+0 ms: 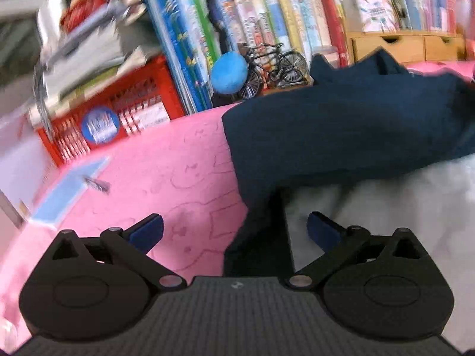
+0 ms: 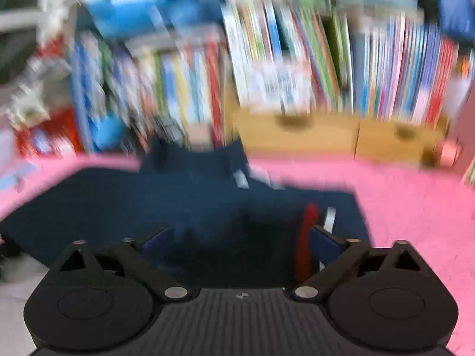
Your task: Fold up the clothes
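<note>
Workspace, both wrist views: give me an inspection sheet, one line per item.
Surface: pink mat with faint doodles.
Job's things: navy garment partly on a white cloth; red and white stripes show in the right view.
Clutter: blue paper on the mat.
Grippers: left claw open over the garment's edge; right claw open over the garment, pads clear.
Cables: nothing seen.
Surroundings: books, red crate, model bicycle, blue ball, wooden drawers.
</note>
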The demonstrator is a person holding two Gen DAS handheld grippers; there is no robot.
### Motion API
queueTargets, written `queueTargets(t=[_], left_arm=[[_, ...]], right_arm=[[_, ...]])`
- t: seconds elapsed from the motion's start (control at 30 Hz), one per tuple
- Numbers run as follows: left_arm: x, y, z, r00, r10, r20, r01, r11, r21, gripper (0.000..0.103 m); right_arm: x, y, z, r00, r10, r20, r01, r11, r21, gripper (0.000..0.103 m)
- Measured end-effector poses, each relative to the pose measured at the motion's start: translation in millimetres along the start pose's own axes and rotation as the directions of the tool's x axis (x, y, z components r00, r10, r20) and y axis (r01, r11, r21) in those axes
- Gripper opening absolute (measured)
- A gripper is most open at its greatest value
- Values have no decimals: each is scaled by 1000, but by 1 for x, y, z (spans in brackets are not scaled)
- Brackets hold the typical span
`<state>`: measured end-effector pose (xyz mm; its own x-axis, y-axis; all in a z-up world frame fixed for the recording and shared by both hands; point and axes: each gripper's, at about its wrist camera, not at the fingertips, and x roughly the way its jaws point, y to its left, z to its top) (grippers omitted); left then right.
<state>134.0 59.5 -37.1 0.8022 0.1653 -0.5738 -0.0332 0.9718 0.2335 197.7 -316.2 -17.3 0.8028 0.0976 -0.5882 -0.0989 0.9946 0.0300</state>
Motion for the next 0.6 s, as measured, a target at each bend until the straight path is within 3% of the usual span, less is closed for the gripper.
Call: queueTargets(t=[0.07, 0.1, 0.17, 0.23, 0.3, 0.4, 0.5, 0.6], left_arm=[[7, 19, 0, 997, 69, -31, -71, 995, -66, 103], [8, 29, -2, 998, 46, -48, -50, 994, -100, 103], [6, 44, -7, 997, 2, -78, -14, 988, -156, 103], [-8, 47, -14, 996, -10, -90, -3, 989, -148, 103], [-29, 43, -20, 997, -10, -78, 1, 994, -111, 103], [-62, 37, -24, 999, -9, -35, 6, 997, -79, 103], [-85, 31, -20, 994, -112, -3, 111, 987, -118, 103], [-101, 10, -15, 971, -239, -19, 235, 966, -108, 103]], right_arm=[[17, -11, 4, 995, -82, -49, 83, 997, 11, 74], [23, -16, 5, 991, -118, -69, 119, 993, 14, 70], [-8, -20, 5, 996, -91, -1, 91, 996, 19, 70], [-39, -23, 6, 996, -64, 67, 63, 998, 22, 88], [-76, -23, -3, 988, -45, 147, 45, 999, 8, 99], [-123, -23, -33, 977, -27, 210, 30, 1000, -10, 101], [-159, -18, -59, 973, 43, 228, -42, 999, -12, 101], [-194, -3, -78, 963, 56, 263, -49, 998, -35, 102]])
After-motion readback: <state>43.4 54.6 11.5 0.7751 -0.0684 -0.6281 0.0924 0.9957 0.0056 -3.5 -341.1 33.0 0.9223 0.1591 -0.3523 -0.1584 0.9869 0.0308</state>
